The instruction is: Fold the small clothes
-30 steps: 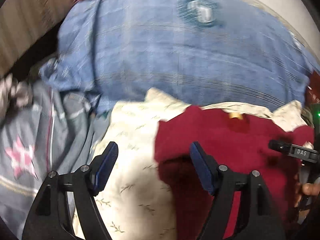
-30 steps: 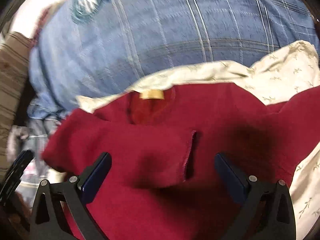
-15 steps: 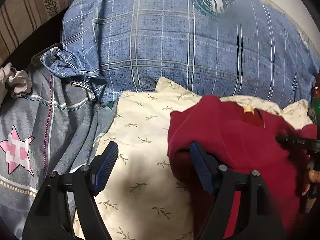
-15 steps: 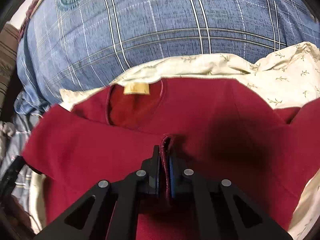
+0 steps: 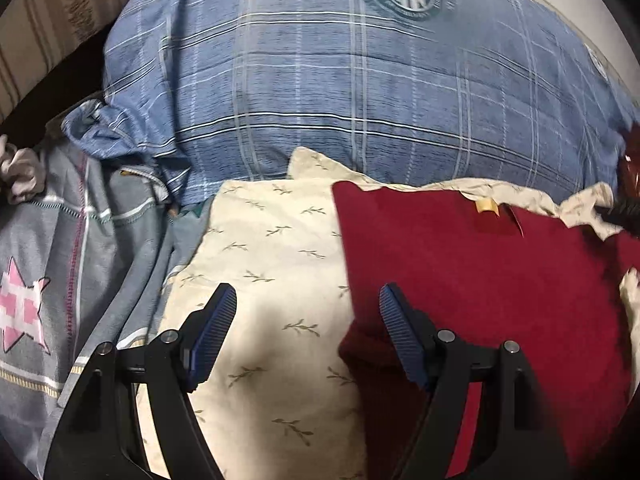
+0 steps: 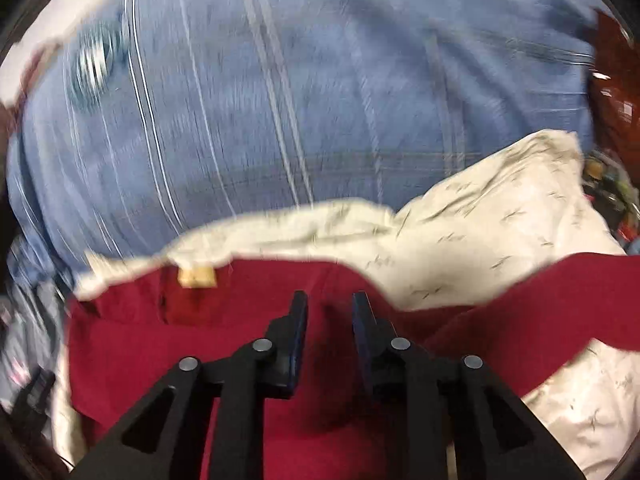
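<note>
The right gripper is closest in its own view. Half a second ago its fingers were squeezed tight on a fold of the red top. Now they have just been opening. There is a small gap between them, and only flat red cloth shows through it. No cloth looks pinched any more. The picture is blurry, so the hand is moving fast.

The left gripper has its fingers wide apart and holds nothing. One finger is over the cream cloth with little leaves. The other is over the left edge of the red top.

The red top lies on the cream cloth, on the bed. A second ago its left side was bunched up. Now that edge is straight and the top looks flatter. I think one side is folded, and the next fold comes next.

Behind it sits the big blue checked pillow.
</note>
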